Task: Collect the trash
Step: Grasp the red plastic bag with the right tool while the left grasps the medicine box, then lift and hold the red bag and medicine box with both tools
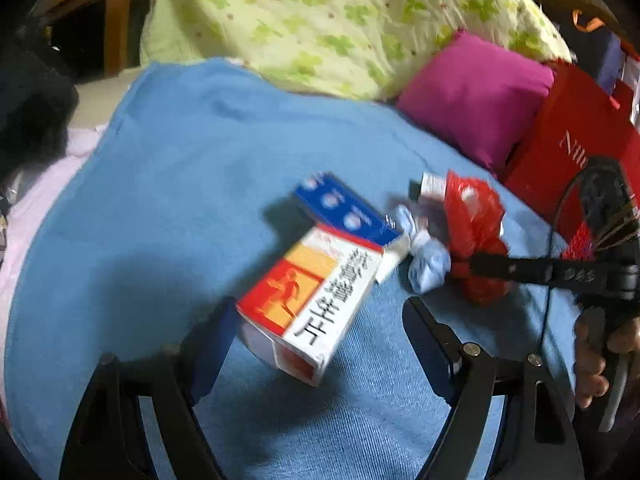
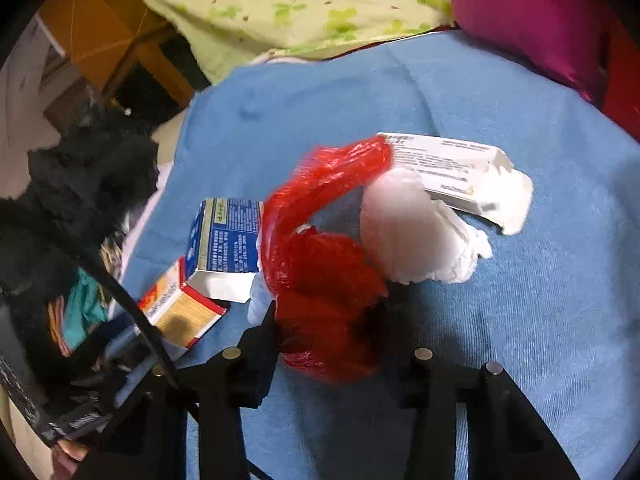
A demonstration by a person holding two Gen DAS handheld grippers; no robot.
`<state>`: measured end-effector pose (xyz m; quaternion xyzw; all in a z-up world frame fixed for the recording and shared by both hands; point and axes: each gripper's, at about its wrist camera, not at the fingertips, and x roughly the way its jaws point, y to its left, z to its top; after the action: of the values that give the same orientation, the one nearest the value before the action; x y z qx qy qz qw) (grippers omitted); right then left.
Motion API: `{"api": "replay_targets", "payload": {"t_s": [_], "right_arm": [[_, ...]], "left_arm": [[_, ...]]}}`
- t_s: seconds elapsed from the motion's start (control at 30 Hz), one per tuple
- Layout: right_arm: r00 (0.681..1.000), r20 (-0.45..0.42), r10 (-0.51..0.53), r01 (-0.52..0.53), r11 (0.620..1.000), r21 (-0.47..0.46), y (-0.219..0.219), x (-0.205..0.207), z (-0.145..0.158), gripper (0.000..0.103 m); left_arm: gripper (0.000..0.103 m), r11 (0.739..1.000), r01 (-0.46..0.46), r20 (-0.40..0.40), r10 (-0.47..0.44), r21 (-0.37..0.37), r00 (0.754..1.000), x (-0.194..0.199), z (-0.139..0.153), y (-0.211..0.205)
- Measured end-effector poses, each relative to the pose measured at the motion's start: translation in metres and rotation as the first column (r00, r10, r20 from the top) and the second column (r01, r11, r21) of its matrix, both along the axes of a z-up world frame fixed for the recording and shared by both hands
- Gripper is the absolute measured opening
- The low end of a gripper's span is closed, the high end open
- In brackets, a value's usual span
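My left gripper [image 1: 322,312] stands open over the blue blanket [image 1: 180,184]. A red, orange and white carton [image 1: 312,300] lies between its fingers, apart from the right pad. Behind the carton lies a blue box [image 1: 344,208] with its flap open. My right gripper [image 2: 332,312] is shut on a crumpled red plastic bag [image 2: 324,280]; from the left wrist it shows as a black finger [image 1: 492,266] crossing the bag [image 1: 476,232]. A white tissue wad [image 2: 416,232] touches the bag, and a long white box [image 2: 456,172] lies behind it.
A green floral quilt [image 1: 340,20] and a magenta pillow [image 1: 476,96] bound the far side. A red paper bag [image 1: 576,148] stands at the right. Black fluffy fabric [image 2: 88,184] lies at the left edge. A hand [image 1: 596,360] holds the right gripper's handle.
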<state>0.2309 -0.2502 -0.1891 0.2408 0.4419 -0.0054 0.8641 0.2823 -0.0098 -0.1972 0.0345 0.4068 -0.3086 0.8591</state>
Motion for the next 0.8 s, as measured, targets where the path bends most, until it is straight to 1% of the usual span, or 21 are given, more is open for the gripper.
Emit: {"api": "replay_targets", "payload": {"t_s": [0.07,0.1,0.17,0.2,0.3,0.4,0.57,0.63,0.73,0.8], "right_arm": [[1.000,0.008,-0.005,0.005,1.000,-0.007,-0.004,-0.011,0.004,0.044],[1.000,0.011,-0.006,0.006,1.000,-0.004,-0.006,-0.017,0.005,0.044],[1.000,0.020,-0.013,0.012,1.000,0.005,-0.011,-0.031,0.008,0.044],[0.999,0.029,-0.016,0.016,1.000,0.009,-0.014,-0.039,0.010,0.044],[0.998,0.054,-0.025,0.024,0.999,0.024,-0.022,-0.062,0.018,0.044],[0.997,0.074,-0.032,0.028,0.998,0.051,-0.028,-0.086,0.024,0.044],[0.993,0.109,-0.032,0.024,0.997,0.075,-0.035,-0.123,0.032,0.044],[0.994,0.107,-0.026,0.019,0.998,0.065,-0.036,-0.136,0.033,0.044],[0.995,0.098,-0.009,0.007,1.000,0.017,-0.033,-0.152,0.034,0.044],[0.996,0.091,-0.001,0.000,1.000,0.012,-0.033,-0.162,0.031,0.044]], "left_arm": [[0.082,1.000,0.026,-0.006,-0.026,0.013,1.000,-0.003,-0.001,-0.004],[0.078,0.999,0.032,-0.005,-0.032,0.015,0.999,-0.006,-0.001,-0.005],[0.052,0.999,0.047,-0.020,-0.046,0.022,0.999,-0.009,-0.004,-0.007],[0.053,0.998,0.049,-0.036,-0.048,0.027,0.998,-0.009,-0.007,-0.008],[0.053,0.998,0.042,-0.004,-0.042,0.039,0.999,-0.015,-0.005,-0.009],[0.052,0.998,0.035,0.000,-0.035,0.050,0.999,-0.024,-0.004,-0.010],[0.052,0.997,0.042,0.048,-0.045,0.060,0.998,-0.051,0.009,-0.008],[0.052,0.999,0.026,0.057,-0.029,0.040,0.998,-0.061,0.013,-0.004],[0.052,1.000,-0.004,0.029,0.004,-0.012,1.000,-0.073,0.014,-0.004],[0.052,1.000,-0.006,0.049,0.007,-0.016,0.999,-0.091,0.017,-0.008]]}}
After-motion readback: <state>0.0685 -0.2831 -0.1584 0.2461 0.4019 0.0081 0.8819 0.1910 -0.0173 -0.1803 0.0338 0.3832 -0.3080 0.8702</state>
